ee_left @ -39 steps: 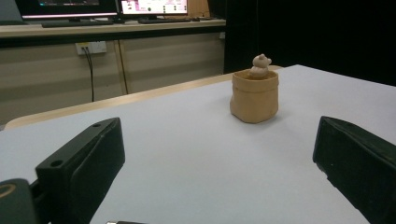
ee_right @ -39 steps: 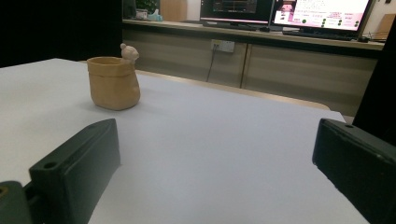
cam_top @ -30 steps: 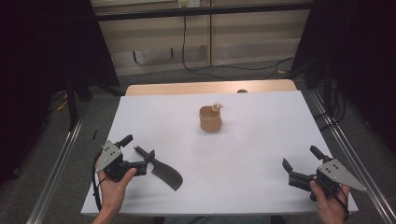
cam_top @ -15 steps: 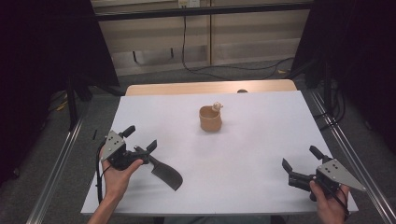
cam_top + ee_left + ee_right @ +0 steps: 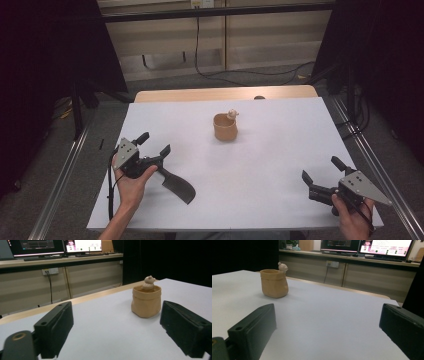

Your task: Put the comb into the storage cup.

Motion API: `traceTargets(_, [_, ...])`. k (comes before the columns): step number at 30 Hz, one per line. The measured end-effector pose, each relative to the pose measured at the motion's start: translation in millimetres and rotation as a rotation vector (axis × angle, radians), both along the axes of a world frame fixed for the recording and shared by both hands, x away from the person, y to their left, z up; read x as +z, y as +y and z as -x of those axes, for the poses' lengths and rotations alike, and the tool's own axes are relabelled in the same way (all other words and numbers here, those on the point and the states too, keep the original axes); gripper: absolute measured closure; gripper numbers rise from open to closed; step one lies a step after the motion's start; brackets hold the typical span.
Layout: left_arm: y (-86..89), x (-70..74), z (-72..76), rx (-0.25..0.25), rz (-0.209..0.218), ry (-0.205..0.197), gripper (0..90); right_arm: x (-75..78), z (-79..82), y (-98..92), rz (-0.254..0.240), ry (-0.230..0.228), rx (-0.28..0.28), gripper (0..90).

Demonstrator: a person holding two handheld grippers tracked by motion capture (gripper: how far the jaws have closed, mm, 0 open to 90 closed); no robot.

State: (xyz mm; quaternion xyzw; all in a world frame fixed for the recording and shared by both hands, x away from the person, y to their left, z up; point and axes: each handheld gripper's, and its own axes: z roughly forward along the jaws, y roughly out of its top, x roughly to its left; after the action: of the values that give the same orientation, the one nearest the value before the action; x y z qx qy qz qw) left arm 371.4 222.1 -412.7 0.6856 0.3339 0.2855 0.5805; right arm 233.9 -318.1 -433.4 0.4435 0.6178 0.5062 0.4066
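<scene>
Tan bag-shaped ceramic cup mid white surface, left claw spread, jaws just narrowing on nothing, right claw spread, both well apart from it

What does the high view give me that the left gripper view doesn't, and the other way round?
High view alone: both hands at the near edge of the white table, the left gripper and the right gripper, both open with nothing between the jaws, and the floor with a cable beyond the table.

Left gripper view alone: lit monitors on a desk behind, and a side-on look at the little figure perched at the rim of the tan pot.

Shared: the pot, upright and untouched, on the white table, plus the left gripper's open jaws.
</scene>
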Motion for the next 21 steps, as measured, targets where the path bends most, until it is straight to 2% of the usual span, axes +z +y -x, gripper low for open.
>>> traceTargets(3, [5.9,-2.1,-2.9,-0.003,-0.016,0.008,18.5,0.1,0.0,0.1,0.004,-0.001,0.002,0.0])
traceTargets(4, [7.2,-2.6,-3.2,-0.005,-0.022,0.012,23.1,0.1,-0.1,0.3,0.004,-0.002,0.0,0.0])
traceTargets(6, [8.0,-3.9,-3.0,-0.006,-0.013,0.017,29.0,0.1,-0.1,0.3,0.003,-0.001,0.0,0.0])
traceTargets(9, [8.1,-4.2,-2.9,-0.015,-0.023,0.018,41.4,0.0,-0.1,0.3,0.006,-0.001,-0.001,0.0])
traceTargets(10, [8.1,-4.1,-3.1,-0.015,-0.022,0.022,42.5,0.0,-0.1,0.3,0.006,-0.001,-0.001,0.0])
traceTargets(12, [9.4,-4.1,-4.1,-0.02,-0.022,0.027,51.2,0.0,0.0,0.1,0.004,0.0,0.003,0.0])
traceTargets(15, [11.7,-4.8,-5.1,-0.027,-0.022,0.041,59.7,0.1,0.1,-0.1,0.007,-0.001,0.002,0.0])
traceTargets(17, [13.5,-5.0,-5.1,-0.039,-0.032,0.05,71.5,0.2,0.1,0.1,0.004,-0.007,0.0,0.1])
traceTargets(21, [14.9,-4.9,-6.0,-0.065,-0.045,0.061,86.5,0.2,0.1,0.0,0.004,-0.001,0.002,0.0])
